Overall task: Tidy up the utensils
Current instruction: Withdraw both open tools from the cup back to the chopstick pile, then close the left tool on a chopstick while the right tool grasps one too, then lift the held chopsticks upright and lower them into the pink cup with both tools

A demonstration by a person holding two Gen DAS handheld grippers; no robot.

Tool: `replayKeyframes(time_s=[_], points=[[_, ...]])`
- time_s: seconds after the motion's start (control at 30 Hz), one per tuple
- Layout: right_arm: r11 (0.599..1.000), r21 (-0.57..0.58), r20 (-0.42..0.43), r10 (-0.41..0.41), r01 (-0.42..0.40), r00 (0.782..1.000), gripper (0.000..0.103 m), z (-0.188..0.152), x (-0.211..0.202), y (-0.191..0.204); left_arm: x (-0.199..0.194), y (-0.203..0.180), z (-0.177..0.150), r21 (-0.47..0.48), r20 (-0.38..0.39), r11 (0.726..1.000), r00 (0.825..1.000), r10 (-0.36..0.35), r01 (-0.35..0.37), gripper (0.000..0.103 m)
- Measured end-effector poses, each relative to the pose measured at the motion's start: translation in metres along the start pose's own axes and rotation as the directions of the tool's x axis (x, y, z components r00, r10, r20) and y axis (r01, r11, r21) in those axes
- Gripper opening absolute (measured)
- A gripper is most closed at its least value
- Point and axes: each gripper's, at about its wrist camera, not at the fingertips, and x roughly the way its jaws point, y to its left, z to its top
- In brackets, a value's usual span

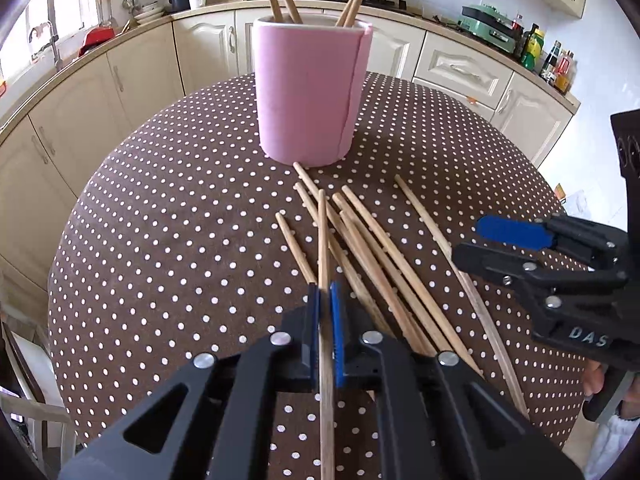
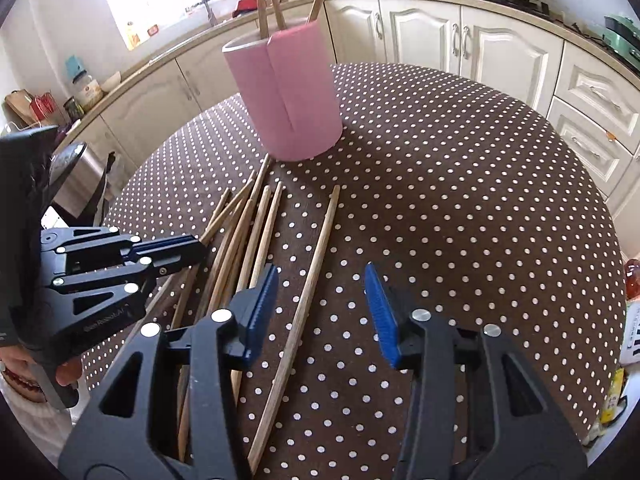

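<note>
So the left gripper [image 1: 325, 320] sits low in the bottom middle of its own view, fingers [image 1: 338, 332] pinched narrow on a single chopstick [image 1: 323, 240] that runs straight up the frame toward the pink holder [image 1: 312, 92]. The holder stands upright at the top center, on the polka-dot tabletop [image 1: 160, 220], with a few chopsticks already standing in it. The loose chopsticks [image 1: 380, 252] lie fanned out just below the holder, right of the held one.

The right gripper [image 2: 322, 312] hangs above the tabletop at the bottom of its view, fingers [image 2: 382, 320] spread wide with nothing between them; one lone chopstick [image 2: 308, 292] lies on the cloth under the gap.

The right view shows the left gripper from the side at the middle left of the frame, plus a bit of the hand [image 2: 68, 374] under it. The left view catches the right gripper at its right edge, side-on, so you can't judge the gap from there.
</note>
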Motion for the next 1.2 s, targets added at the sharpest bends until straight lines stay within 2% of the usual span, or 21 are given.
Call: replayKeyframes(time_s=[0.03,0.23,0.43,0.47,0.63,0.93,1.2], points=[[1.0,-0.005,-0.006,-0.002,0.002,1.0,0.036,0.001,0.002,0.001,0.0,0.001,0.0,-0.006,0.001,1.0,1.0,-0.001,0.001,0.007],[0.998,-0.05,-0.053,-0.048,0.046,0.997,0.033,0.008,0.014,0.007,-0.009,0.023,0.001,-0.048,0.012,0.999,1.0,-0.004,0.004,0.006],[0.989,-0.111,-0.092,-0.106,0.096,0.99,0.018,0.015,0.028,0.018,-0.021,0.034,0.002,-0.06,0.026,0.998,1.0,0.003,-0.002,0.006],[0.987,-0.121,-0.095,-0.115,0.103,0.989,0.012,0.016,0.029,0.021,-0.022,0.034,0.002,-0.061,0.027,0.998,1.0,0.004,-0.002,0.006],[0.986,-0.138,-0.1,-0.11,0.096,0.989,0.006,0.017,0.032,0.027,-0.03,0.039,0.008,-0.075,0.039,0.997,0.999,-0.006,0.009,0.006],[0.998,-0.062,0.011,0.011,-0.01,1.0,0.006,0.04,-0.01,0.02,-0.067,0.039,0.02,-0.064,0.114,0.998,0.993,-0.015,0.023,0.006],[0.996,-0.051,0.152,0.079,-0.072,0.985,0.006,0.058,-0.067,0.022,-0.119,0.033,0.035,-0.055,0.22,0.997,0.975,-0.031,0.044,0.006]])
